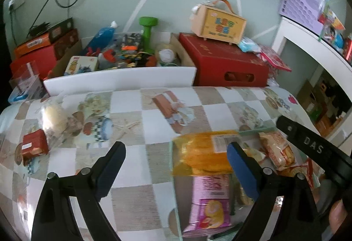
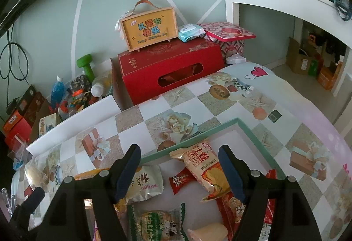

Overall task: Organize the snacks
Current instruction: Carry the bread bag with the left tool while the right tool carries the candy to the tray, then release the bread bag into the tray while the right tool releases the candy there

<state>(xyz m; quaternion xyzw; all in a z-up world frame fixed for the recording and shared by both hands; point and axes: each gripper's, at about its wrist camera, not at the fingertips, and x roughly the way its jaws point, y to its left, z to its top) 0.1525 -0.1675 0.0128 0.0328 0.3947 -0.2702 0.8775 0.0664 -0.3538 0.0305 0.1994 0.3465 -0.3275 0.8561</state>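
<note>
snacks gathered in shallow teal-rimmed white tray (image 2: 248,130).
long tan-and-orange snack packet (image 2: 203,169) inside, lengthwise 11 to 5 o'clock, unclamped between spread right gripper (image 2: 179,171); left gripper (image 1: 176,166) spread, empty.

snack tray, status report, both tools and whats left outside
Left tool open, empty. Right tool open above the tray, nothing gripped. Red packet and clear bun bag outside on the cloth. Path clear.
</note>
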